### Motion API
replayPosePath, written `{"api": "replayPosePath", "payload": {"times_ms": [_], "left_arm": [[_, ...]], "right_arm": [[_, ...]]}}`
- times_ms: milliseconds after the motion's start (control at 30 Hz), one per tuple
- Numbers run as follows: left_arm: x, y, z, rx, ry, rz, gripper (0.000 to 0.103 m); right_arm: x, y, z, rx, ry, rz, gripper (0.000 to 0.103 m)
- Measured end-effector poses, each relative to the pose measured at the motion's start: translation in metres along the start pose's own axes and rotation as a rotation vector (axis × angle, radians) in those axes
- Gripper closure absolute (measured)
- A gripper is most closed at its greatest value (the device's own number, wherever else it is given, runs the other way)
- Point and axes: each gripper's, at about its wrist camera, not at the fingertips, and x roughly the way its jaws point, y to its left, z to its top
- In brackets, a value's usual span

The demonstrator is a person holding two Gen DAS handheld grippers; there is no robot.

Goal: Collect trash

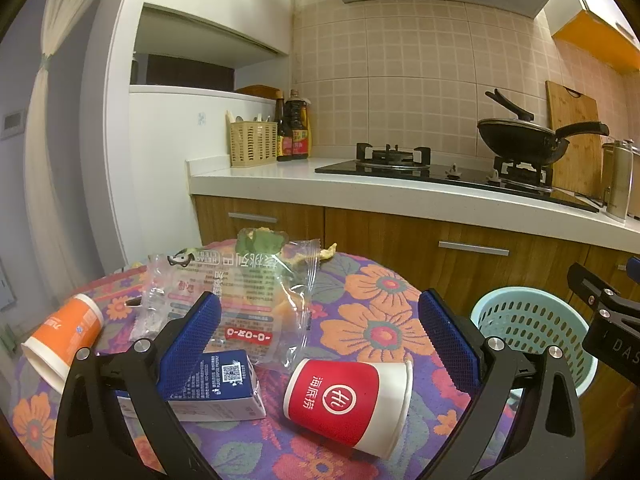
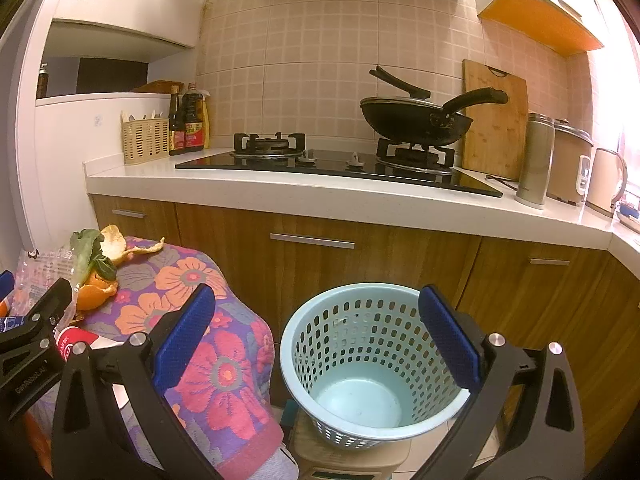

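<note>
My left gripper (image 1: 320, 328) gapes wide above the red paper cup (image 1: 348, 402) lying on the floral cloth (image 1: 380, 304); my right gripper (image 2: 316, 336) spreads empty over the blue basket (image 2: 372, 364).

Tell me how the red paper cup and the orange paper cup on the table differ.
The red paper cup has a red band with a white logo; the orange paper cup has an orange band. The red cup lies between the left claw's open fingers, mouth pointing right; the orange cup lies at the table's left edge, mouth toward the lower left. Both are white-rimmed, tipped on their sides on the floral tablecloth.
</note>
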Motion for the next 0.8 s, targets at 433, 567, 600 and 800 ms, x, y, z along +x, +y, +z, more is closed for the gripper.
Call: {"api": "replayPosePath", "payload": {"times_ms": [433, 567, 600, 800], "left_arm": [[0.0002, 0.0003, 0.0002, -0.001, -0.001, 0.0, 0.007], [0.0002, 0.0003, 0.0002, -0.001, -0.001, 0.0, 0.007], [0.0003, 0.0003, 0.0002, -0.001, 0.0, -0.001, 0.007], [0.0003, 0.0005, 0.0001, -0.001, -0.001, 0.0, 0.007]], "right_arm": [[0.0003, -0.0013, -0.0002, 0.004, -0.001, 0.001, 0.006], [0.0012, -0.0015, 0.0001, 0.002, 0.001, -0.005, 0.006], [0.0012, -0.0017, 0.0, 0.002, 0.002, -0.005, 0.006], [0.0009, -0.002, -0.0003, 0.004, 0.003, -0.008, 0.006]]}}
